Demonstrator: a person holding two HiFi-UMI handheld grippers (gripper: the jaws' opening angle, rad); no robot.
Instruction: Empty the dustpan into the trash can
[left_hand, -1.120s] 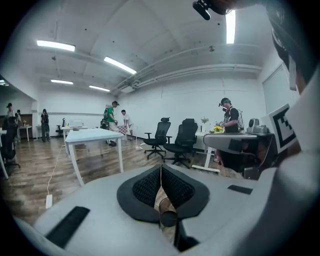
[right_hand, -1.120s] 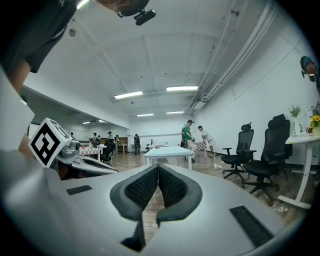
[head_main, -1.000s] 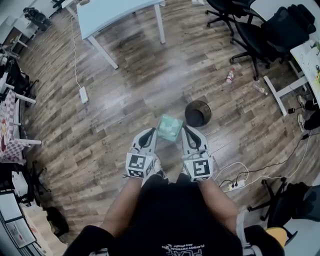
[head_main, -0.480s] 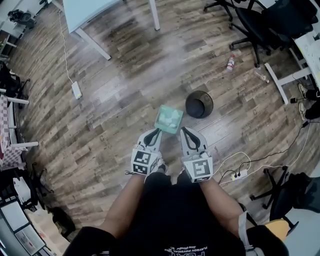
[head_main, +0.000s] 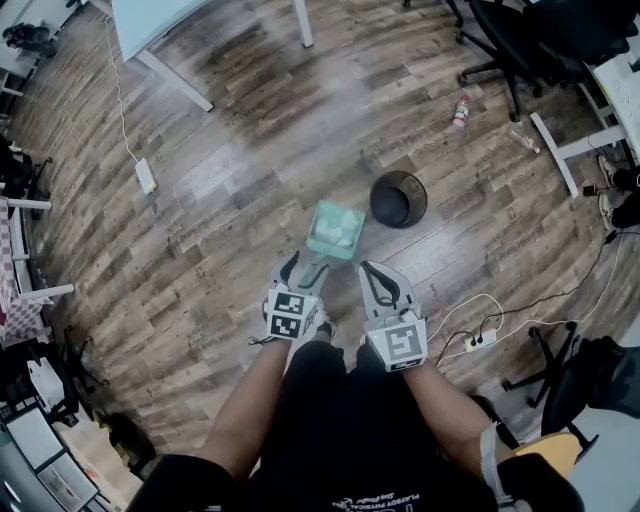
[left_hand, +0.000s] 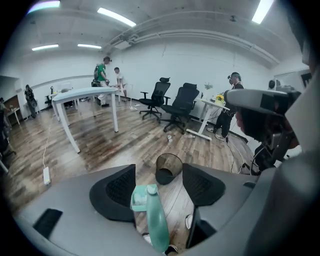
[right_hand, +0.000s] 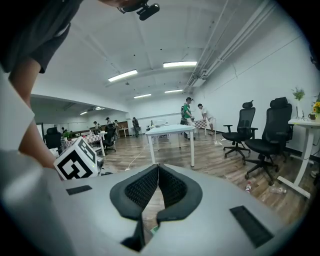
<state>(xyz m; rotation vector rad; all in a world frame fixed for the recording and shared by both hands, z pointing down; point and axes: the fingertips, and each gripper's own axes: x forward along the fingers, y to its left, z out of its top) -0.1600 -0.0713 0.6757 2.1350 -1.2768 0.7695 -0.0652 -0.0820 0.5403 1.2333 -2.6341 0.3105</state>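
A teal dustpan (head_main: 335, 230) lies low over the wooden floor, just left of the black mesh trash can (head_main: 398, 199). Its handle (left_hand: 156, 220) runs back between the jaws of my left gripper (head_main: 305, 268). Those jaws are opening and stand wide, and the pads do not press on the handle. In the left gripper view the pan (left_hand: 139, 196) sits by the left pad, with the trash can (left_hand: 167, 169) upright beyond it. My right gripper (head_main: 372, 270) hovers to the right of the handle. It is shut, fingertips together, with nothing in it (right_hand: 158, 170).
A white desk (head_main: 175, 80) stands at the far left, with a power strip (head_main: 146, 176) and cable on the floor. A bottle (head_main: 460, 112) lies near black office chairs (head_main: 510, 40). Another power strip (head_main: 478, 340) with cables lies at the right. People stand far off.
Both grippers have sunk toward the floor. The left jaws, shut on the dustpan handle before, now stand wide apart. The dustpan sits lower, beside the trash can.
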